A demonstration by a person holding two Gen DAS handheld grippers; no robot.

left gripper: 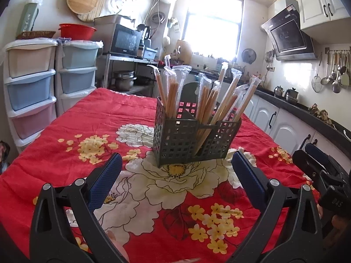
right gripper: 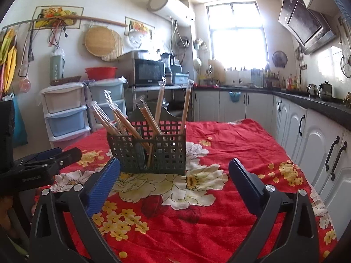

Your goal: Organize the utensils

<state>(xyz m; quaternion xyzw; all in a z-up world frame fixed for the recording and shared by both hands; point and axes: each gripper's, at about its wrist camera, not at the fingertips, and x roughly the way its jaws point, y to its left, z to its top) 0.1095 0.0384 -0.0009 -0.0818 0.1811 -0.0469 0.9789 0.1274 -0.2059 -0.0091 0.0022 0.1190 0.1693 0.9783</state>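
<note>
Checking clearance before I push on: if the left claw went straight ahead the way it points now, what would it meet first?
Most likely the dark slotted caddy holding wrapped chopsticks. It stands just ahead of the open left claw; only red floral cloth lies between, though depth is unclear.

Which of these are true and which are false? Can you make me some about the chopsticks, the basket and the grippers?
1. The wrapped chopsticks stand inside the dark basket. True.
2. The basket lies tipped on its side. False: it stands upright on the red flowered cloth.
3. The left gripper is open and holds nothing. True.
4. The right gripper squeezes a chopstick. False: it is open and empty.
5. Loose chopsticks lie on the cloth. False: none show there.
</note>
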